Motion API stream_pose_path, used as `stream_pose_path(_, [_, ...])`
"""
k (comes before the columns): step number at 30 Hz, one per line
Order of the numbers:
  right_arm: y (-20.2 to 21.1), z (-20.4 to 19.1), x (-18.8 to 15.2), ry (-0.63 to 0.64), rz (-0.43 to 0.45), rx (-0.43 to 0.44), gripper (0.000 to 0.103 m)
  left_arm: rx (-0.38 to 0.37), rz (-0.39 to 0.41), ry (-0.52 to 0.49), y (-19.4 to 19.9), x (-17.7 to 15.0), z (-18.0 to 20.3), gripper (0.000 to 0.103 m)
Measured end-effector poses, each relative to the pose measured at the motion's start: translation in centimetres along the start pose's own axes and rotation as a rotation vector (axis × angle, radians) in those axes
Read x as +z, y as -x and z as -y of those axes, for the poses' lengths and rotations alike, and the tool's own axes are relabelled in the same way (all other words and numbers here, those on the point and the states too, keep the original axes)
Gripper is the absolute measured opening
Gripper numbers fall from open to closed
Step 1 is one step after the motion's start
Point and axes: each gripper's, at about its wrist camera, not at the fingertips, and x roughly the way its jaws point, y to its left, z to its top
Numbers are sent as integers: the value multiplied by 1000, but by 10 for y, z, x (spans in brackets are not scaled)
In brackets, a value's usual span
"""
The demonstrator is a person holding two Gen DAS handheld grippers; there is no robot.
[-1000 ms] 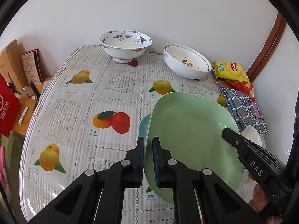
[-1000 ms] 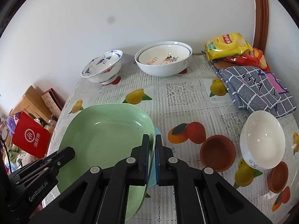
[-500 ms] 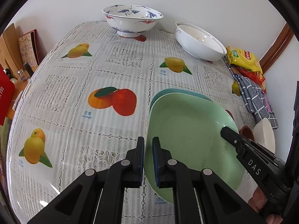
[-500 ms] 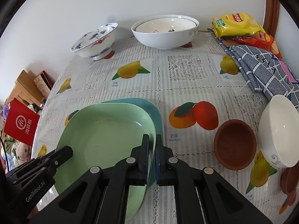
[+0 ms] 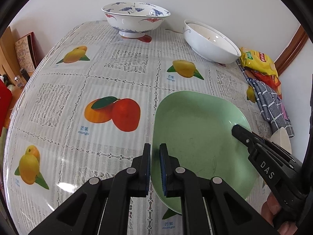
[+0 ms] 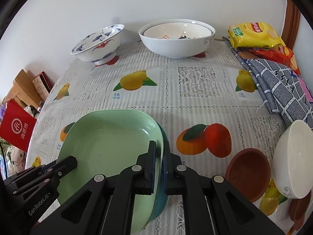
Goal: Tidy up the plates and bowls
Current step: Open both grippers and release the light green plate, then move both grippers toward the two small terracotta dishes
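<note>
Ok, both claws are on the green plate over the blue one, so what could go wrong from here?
1. The left claw and right claw each pinch only the green plate's thin rim; uneven release could tip it.
2. The blue plate underneath shows past one edge, so the stack may sit off-centre and slide.
3. The brown bowl and white bowl are beside the right claw; pulling back wide might knock them.
</note>
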Motion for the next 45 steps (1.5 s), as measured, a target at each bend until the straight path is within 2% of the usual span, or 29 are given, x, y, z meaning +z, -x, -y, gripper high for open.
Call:
stream_pose_path(7, [-7,-5,1,55,19,10,15,-7,5,-8,-2,1,3,10])
stream_pose_path(10, [-6,-4,2,57,18,17,17,-29,-20,15,-3,1,-1,16])
stream_pose_path(13, [-4,-1,1,38,7,35,18,-30,-19,15,1,-1,-1,30])
stream_pose_path(17, [4,0,-3,41,5,33,20,-24,-6,1,10,-3,1,35])
stream_pose_path(19, [10,1,-5,40,7,47,27,-23,-1,-5,14,-4,4,36])
stream_pose_path(21, [15,3,-7,34,23,48,45,-24,3,-13,18,-6,7,38])
stream_pose_path(22, [19,4,-9,30,40,34,47,-25,5,-15,21,-7,8,38])
stream_pose_path(29, [46,14,-14,17,76,25,48,-22,20,-43,38,-14,20,39])
stream_pose_path(34, [71,35,-24,-8,105,14,48,-33,44,-76,52,-20,41,39])
stream_pose_path(41, [114,89,-42,-43,156,-117,49,-81,59,-135,64,-31,83,40])
stream_pose_path(45, [140,130,-57,-118,193,-177,51,-93,67,-174,68,-37,110,40])
